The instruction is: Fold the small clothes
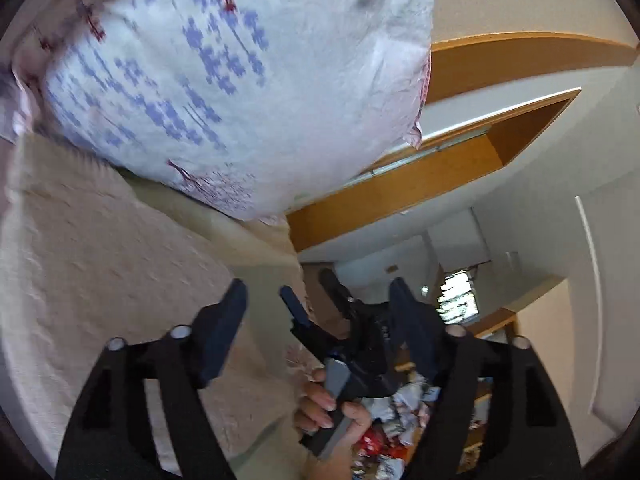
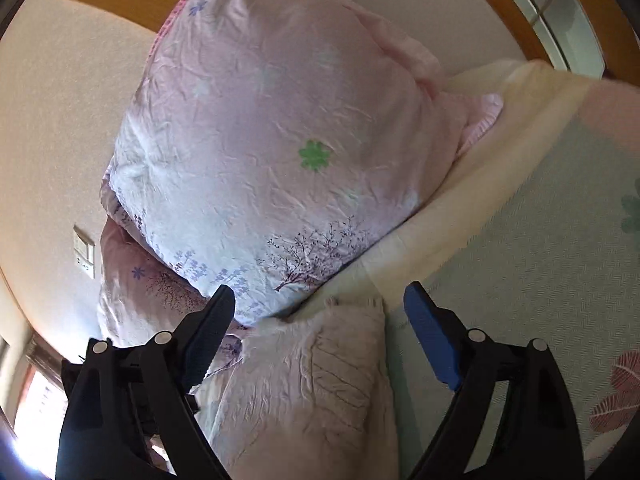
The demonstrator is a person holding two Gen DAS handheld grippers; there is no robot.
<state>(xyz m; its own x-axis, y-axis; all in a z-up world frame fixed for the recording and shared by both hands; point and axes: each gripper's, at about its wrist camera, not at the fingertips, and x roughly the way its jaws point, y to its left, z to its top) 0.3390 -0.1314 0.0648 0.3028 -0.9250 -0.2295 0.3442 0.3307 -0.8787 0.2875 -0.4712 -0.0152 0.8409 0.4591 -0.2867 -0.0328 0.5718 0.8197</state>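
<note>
While apart and holding nothing, 2 grippers, left (image 1: 320, 300) and right (image 2: 320, 316), near a (possibly quilted) pink cloth (image 2: 312, 380).

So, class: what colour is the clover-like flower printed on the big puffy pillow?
Green, on pale pink-white crinkled fabric: flower on the pillow. It shows best in the right wrist view.

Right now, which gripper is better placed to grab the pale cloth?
Probably right: the right gripper is open with the pale cloth between its fingers. The left gripper, also open, faces the right gripper and room beyond, cloth off to its side.
</note>
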